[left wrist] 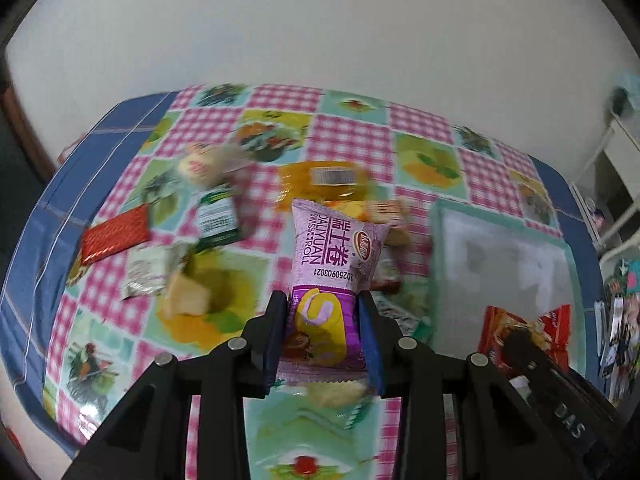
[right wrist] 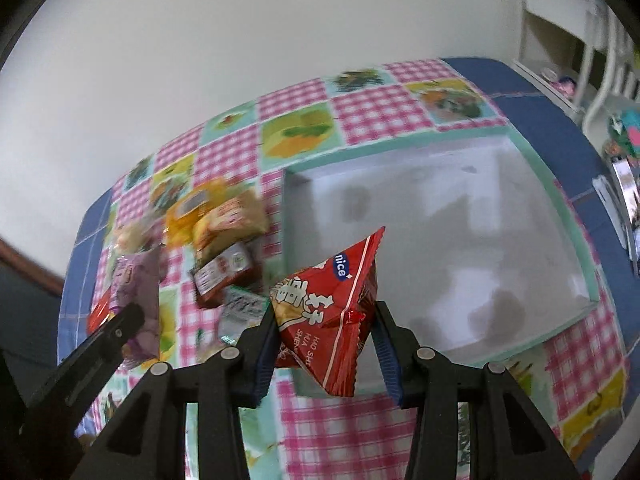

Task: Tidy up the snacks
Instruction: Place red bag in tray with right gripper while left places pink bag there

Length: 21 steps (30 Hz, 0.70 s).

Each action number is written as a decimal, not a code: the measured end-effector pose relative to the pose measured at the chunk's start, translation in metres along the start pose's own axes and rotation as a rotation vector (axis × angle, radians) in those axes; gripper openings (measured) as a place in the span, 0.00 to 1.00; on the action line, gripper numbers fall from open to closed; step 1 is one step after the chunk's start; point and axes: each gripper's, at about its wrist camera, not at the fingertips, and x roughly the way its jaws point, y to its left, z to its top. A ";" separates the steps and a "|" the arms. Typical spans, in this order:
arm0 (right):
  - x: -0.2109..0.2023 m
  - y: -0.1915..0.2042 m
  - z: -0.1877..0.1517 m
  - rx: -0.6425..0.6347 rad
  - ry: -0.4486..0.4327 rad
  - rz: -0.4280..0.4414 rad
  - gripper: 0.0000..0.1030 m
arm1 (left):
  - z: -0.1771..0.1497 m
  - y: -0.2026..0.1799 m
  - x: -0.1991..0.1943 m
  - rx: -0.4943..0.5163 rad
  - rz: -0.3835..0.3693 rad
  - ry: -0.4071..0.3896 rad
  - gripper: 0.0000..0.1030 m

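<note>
My left gripper is shut on a purple Swiss-roll packet, held above the table. My right gripper is shut on a red snack packet, lifted over the near-left corner of a shallow white box with a mint-green rim. The right wrist view shows the left gripper with the purple packet at the lower left. In the left wrist view the right gripper and the red packet sit at the lower right, beside the box.
Several loose snack packets lie blurred on the checked tablecloth: a red one, a green one, an orange one, a white one. A pile of packets lies left of the box. A white wall stands behind the table.
</note>
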 end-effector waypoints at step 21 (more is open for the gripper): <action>0.039 -0.080 0.066 0.169 -0.117 -0.188 0.46 | 0.018 -0.113 0.062 0.238 -0.056 -0.055 0.36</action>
